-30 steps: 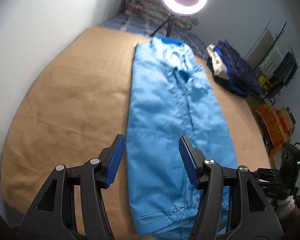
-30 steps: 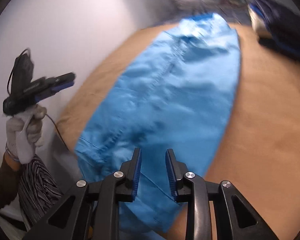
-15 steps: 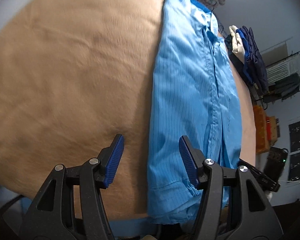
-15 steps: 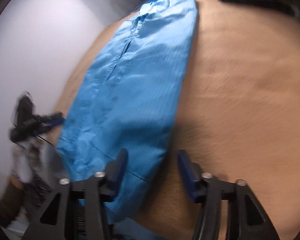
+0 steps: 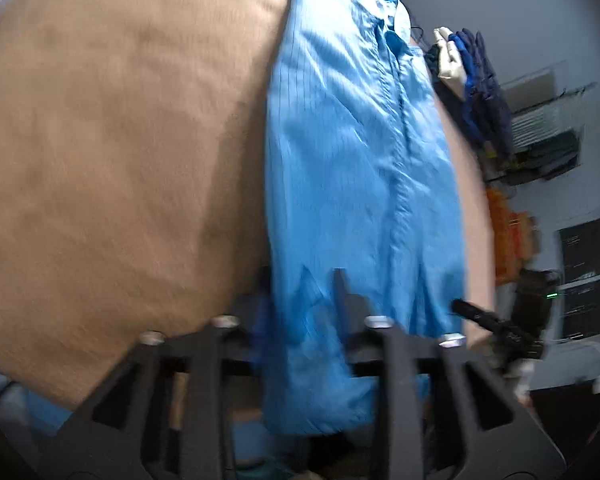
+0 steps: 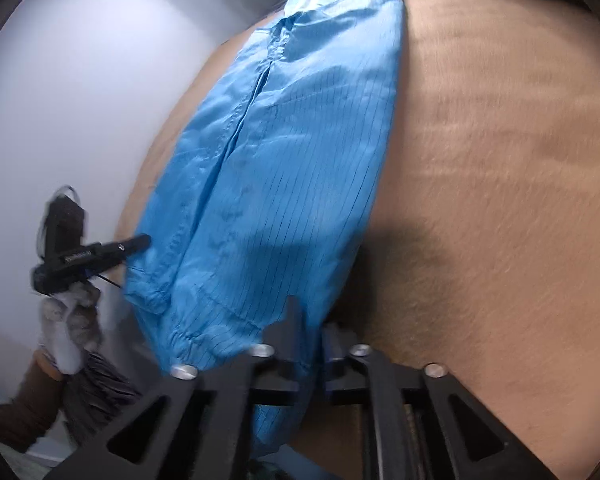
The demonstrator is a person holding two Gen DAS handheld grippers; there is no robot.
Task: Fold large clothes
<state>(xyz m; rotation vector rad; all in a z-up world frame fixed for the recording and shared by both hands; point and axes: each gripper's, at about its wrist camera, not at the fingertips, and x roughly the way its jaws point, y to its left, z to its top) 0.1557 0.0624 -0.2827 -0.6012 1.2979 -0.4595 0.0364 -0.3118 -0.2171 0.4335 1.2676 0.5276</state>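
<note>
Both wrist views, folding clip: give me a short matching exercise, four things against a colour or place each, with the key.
Things:
1. garment
2. bed cover
3. stacked clothes
4. left gripper

Descriptions:
A. tan, spread under everything
B. light blue, lying lengthwise, near hem over the edge
C. dark blue and cream, beyond the garment's far right side
D. black fingers either side of the near hem's left corner

Pairs: 1-B, 2-A, 3-C, 4-D
</note>
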